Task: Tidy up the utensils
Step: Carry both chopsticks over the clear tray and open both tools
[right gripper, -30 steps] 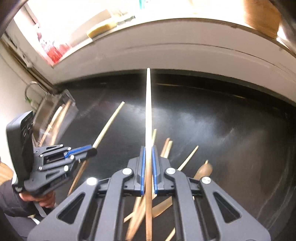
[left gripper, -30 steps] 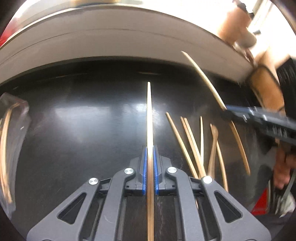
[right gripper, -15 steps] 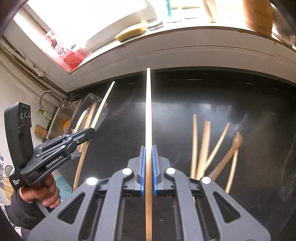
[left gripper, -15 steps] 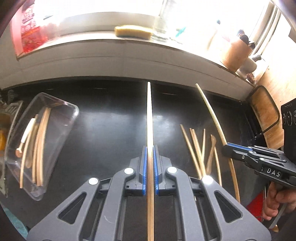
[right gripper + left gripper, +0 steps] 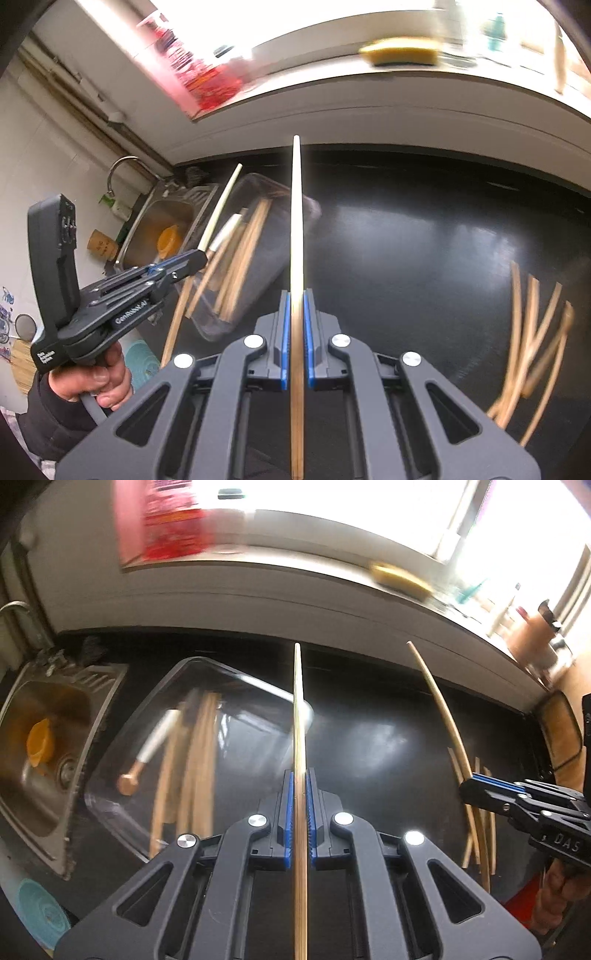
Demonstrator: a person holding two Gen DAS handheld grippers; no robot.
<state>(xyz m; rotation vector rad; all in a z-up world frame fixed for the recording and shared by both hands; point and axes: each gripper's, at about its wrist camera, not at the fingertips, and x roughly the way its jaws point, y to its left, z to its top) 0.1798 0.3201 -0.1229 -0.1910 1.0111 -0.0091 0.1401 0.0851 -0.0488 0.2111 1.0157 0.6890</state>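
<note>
Both grippers have swung toward the clear plastic tray (image 5: 207, 675), which a second ago sat only at the frame's edge and now lies ahead of them on the glossy black surface (image 5: 388, 738). Jaws of the left gripper (image 5: 300, 808) are clamped on a slim bamboo chopstick (image 5: 298, 709), its long axis straight out from the jaws, tip over the tray's right rim. Jaws of the right gripper (image 5: 294, 332) are clamped on a paler chopstick (image 5: 296, 206) aimed at the tray's far corner. Inside the tray lie several wooden sticks and a white-handled utensil, blurred. Right of the tray, well apart, loose chopsticks (image 5: 532, 332) lie fanned on the surface. Only the left view shows the steel sink's (image 5: 33, 709) drain; only the right view shows the hand (image 5: 96, 380) gripping the left handle.
</note>
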